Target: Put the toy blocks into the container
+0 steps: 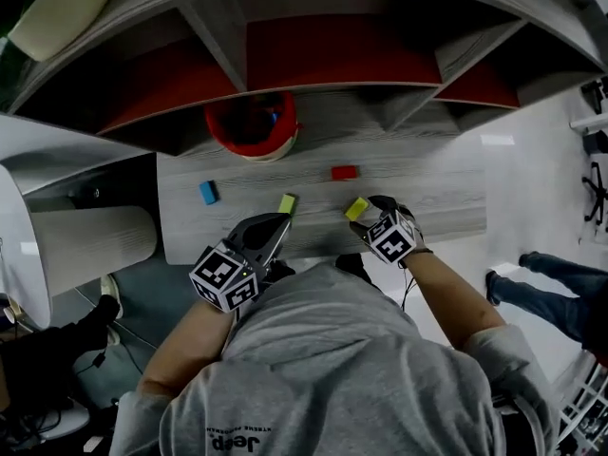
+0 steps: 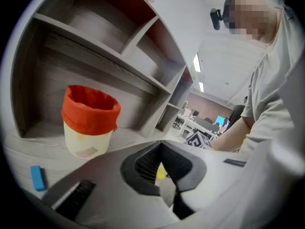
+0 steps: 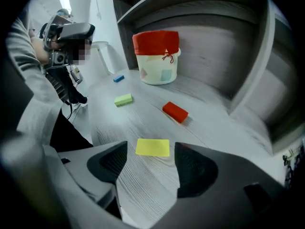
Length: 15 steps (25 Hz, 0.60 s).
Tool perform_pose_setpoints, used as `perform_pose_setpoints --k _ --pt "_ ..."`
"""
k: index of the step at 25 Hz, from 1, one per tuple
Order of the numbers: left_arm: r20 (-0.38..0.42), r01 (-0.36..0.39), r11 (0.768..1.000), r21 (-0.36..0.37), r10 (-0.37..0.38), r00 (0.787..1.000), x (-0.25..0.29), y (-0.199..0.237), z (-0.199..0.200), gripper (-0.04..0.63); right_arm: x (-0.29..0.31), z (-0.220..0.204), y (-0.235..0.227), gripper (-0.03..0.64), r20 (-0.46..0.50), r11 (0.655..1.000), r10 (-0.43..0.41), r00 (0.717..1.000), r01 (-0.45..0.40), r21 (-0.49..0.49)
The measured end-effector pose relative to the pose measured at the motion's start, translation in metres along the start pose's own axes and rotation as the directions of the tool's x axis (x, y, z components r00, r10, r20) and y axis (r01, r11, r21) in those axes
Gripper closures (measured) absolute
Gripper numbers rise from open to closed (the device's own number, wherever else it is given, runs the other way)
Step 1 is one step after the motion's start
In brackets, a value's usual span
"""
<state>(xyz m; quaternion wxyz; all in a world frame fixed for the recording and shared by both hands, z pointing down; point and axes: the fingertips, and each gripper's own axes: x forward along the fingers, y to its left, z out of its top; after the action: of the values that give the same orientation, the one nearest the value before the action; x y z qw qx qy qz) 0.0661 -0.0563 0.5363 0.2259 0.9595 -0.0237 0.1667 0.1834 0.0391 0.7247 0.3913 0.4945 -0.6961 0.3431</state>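
Four toy blocks lie on the grey wood desk (image 1: pixel 427 207): blue (image 1: pixel 208 192), green (image 1: pixel 287 203), red (image 1: pixel 344 172) and yellow (image 1: pixel 356 208). The cream container with a red liner (image 1: pixel 252 126) stands at the back under the shelf. My right gripper (image 3: pixel 152 165) is open and points down at the desk, with the yellow block (image 3: pixel 152 147) flat on the wood just ahead of its pads, untouched. My left gripper (image 2: pixel 161 149) hovers near the desk's front edge, its jaws shut on nothing, with a yellowish sliver showing through their gap. The left gripper view also shows the container (image 2: pixel 90 120) and the blue block (image 2: pixel 37 177).
A shelf unit with dividers (image 1: pixel 218 46) overhangs the back of the desk, and its upright (image 3: pixel 248 70) stands to the right of the red block (image 3: pixel 175 111). A white cylinder (image 1: pixel 90 240) sits left of the desk. Someone's legs (image 1: pixel 551 278) are on the floor at right.
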Motion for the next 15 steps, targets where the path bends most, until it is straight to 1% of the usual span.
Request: perform_pose_setpoints --k 3,6,10,12,13,15 --pt "-0.026 0.013 1.0 -0.009 -0.013 1.0 0.006 -0.008 -0.013 0.565 0.014 -0.005 0.001 0.281 -0.005 1.0 -0.002 1.0 0.002 0.012" --pt "-0.039 0.011 1.0 -0.019 -0.012 0.999 0.007 -0.01 -0.021 0.565 0.024 -0.007 0.001 0.281 -0.013 1.0 -0.009 1.0 0.009 0.003" --pt "-0.042 -0.004 0.999 -0.032 0.002 0.999 0.003 -0.006 -0.025 0.565 0.034 -0.011 0.001 0.282 -0.038 1.0 -0.016 0.999 0.015 -0.016" --pt "-0.037 -0.008 0.999 -0.036 0.006 0.999 0.0 -0.003 -0.026 0.565 0.034 -0.01 -0.001 0.293 -0.033 0.999 -0.023 0.999 0.022 -0.023" --pt "-0.035 -0.008 0.999 -0.037 0.007 0.999 -0.001 -0.003 -0.025 0.565 0.034 -0.011 -0.001 0.309 -0.03 0.999 -0.024 0.999 0.023 -0.024" --pt "-0.031 -0.01 0.999 -0.041 0.009 0.999 -0.005 0.0 -0.025 0.565 0.034 -0.012 0.0 0.316 -0.032 0.999 -0.021 0.999 0.02 -0.025"
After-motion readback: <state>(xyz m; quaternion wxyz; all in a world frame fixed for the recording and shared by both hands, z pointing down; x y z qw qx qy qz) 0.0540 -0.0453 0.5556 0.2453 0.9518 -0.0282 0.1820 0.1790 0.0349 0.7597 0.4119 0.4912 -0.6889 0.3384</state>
